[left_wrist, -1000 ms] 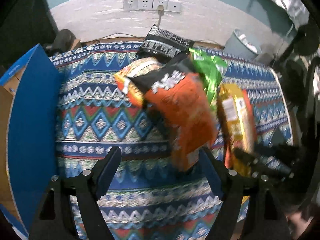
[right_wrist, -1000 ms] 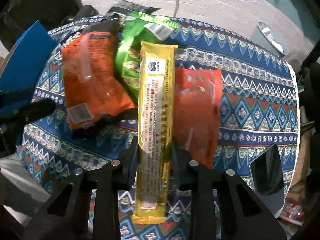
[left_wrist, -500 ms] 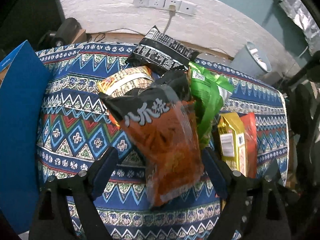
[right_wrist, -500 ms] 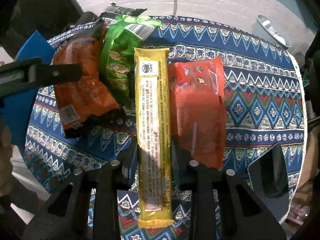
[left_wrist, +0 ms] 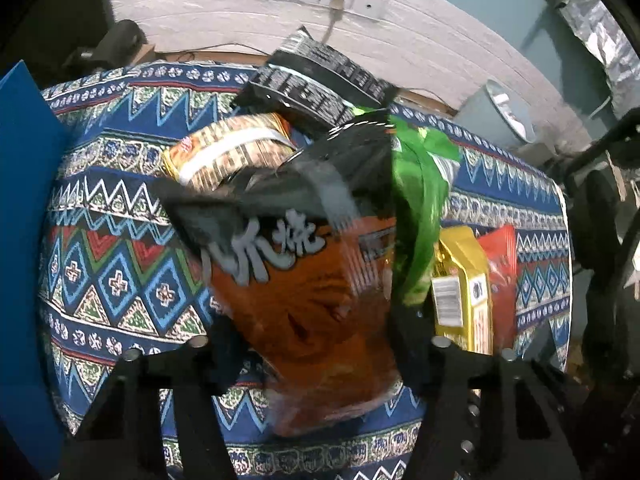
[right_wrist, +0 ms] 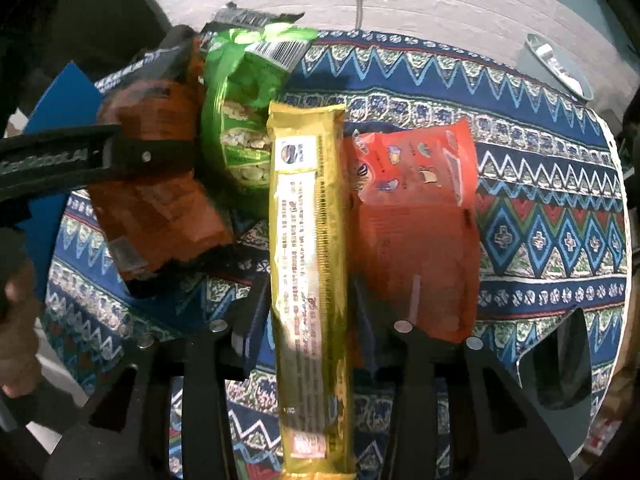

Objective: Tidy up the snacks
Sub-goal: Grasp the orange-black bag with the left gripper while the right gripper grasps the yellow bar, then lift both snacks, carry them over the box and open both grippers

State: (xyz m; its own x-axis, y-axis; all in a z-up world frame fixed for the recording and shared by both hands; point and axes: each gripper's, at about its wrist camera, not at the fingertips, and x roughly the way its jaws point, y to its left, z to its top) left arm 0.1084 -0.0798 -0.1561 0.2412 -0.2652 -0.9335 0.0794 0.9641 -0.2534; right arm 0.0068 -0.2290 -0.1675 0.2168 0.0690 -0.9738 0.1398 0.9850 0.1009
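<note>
Now my left gripper [left_wrist: 316, 336] is closing its jaws around the orange chip bag [left_wrist: 316, 300], whose crinkly foil body sits between them in the lower middle of the left view; whether the pads already press on it is hard to make out through the blur. My right gripper [right_wrist: 308, 308] is opening, its jaws just off the long yellow biscuit pack [right_wrist: 308, 240], a slim glossy sleeve running down the centre of the right view and cut off at the bottom edge. Half a second ago those jaws were clamped on it. Beside it lie a flat red pouch [right_wrist: 420, 220] to the right and a shiny green bag [right_wrist: 240, 120] to the upper left. A black bag [left_wrist: 316, 76] stands at upper centre of the left view, with a brown striped bag [left_wrist: 232, 152] partly hidden under the orange one. All rest on a zigzag-patterned cloth [right_wrist: 540, 208]. A blue board [left_wrist: 24, 240] fills the left edge.
</note>
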